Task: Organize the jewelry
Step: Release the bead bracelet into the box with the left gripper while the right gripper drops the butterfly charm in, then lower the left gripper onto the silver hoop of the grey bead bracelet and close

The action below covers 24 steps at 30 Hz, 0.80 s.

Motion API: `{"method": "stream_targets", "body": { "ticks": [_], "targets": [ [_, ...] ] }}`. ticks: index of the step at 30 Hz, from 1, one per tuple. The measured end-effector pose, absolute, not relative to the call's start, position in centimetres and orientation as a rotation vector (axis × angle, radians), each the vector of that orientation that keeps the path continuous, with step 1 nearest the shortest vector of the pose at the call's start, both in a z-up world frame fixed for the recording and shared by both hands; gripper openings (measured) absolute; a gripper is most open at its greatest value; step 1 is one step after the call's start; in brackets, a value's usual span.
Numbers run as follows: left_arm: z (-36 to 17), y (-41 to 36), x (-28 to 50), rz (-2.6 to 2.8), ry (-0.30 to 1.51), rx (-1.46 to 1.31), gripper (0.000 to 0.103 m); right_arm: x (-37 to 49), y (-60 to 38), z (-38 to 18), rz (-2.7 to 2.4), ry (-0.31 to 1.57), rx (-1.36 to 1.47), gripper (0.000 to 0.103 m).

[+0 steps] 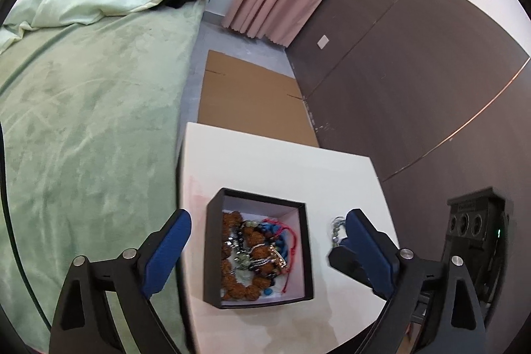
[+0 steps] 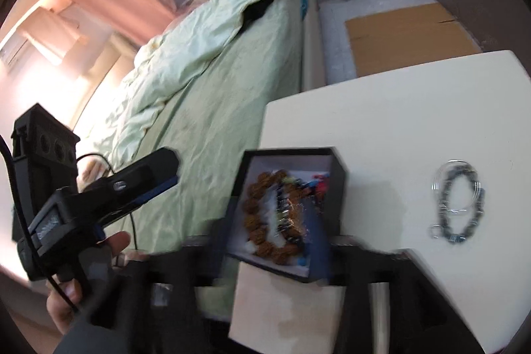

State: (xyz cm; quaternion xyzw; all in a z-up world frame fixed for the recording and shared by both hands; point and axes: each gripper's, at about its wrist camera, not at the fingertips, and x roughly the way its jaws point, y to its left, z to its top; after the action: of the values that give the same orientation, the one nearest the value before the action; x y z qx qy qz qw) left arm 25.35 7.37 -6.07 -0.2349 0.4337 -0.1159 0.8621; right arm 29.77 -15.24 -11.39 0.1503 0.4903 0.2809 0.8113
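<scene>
From my left wrist camera the left gripper hangs above the table with its jaws spread wide apart and nothing between them, framing the black box from above. Most of the sorting looks done to me: the box already holds a heap of pieces, with a brown bead bracelet curled around the floor of it, red and blue cords toward the far right corner, and some darker chain mixed in. What is left, as far as I can see, is the grey bead bracelet, which lies flat on the bare table well to the right of the box, apart from it, with a clear ring overlapping its upper part. It rests as an elongated loop, its long axis running roughly away from me toward the far edge of the table, with what seems to be a small clasp or charm at the near end. The right gripper is smeared by motion blur in its own view, so I cannot tell whether its jaws are apart or together; it appears to sit low over the near edge of the box. My read is one item to go before the box is full
</scene>
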Motion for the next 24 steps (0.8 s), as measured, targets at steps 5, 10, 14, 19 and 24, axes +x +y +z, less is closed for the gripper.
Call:
{"method": "stream_targets", "body": {
  "ticks": [5, 10, 14, 19, 24],
  "targets": [
    [-5.6, 5.8, 25.7, -0.268, 0.901, -0.470, 0.095, 28.6, -18.6, -11.0, 0.528, 1.007, 0.337, 0.058],
    [-5.7, 3.8, 25.8, -0.300, 0.907, -0.432, 0.095, 27.1, -23.3, -10.5, 0.415, 0.949, 0.394, 0.058],
    [-5.5, 2.1, 25.8, -0.305, 0.897, -0.399, 0.095, 26.4, -26.9, -10.2, 0.337, 0.923, 0.419, 0.058],
    [-5.1, -0.1, 25.8, -0.326, 0.869, -0.371, 0.095, 25.4, -30.4, -9.5, 0.274, 0.894, 0.421, 0.070],
    [-4.7, -2.9, 26.1, -0.366, 0.855, -0.329, 0.095, 24.8, -32.6, -9.4, 0.237, 0.881, 0.438, 0.088]
  ]
}}
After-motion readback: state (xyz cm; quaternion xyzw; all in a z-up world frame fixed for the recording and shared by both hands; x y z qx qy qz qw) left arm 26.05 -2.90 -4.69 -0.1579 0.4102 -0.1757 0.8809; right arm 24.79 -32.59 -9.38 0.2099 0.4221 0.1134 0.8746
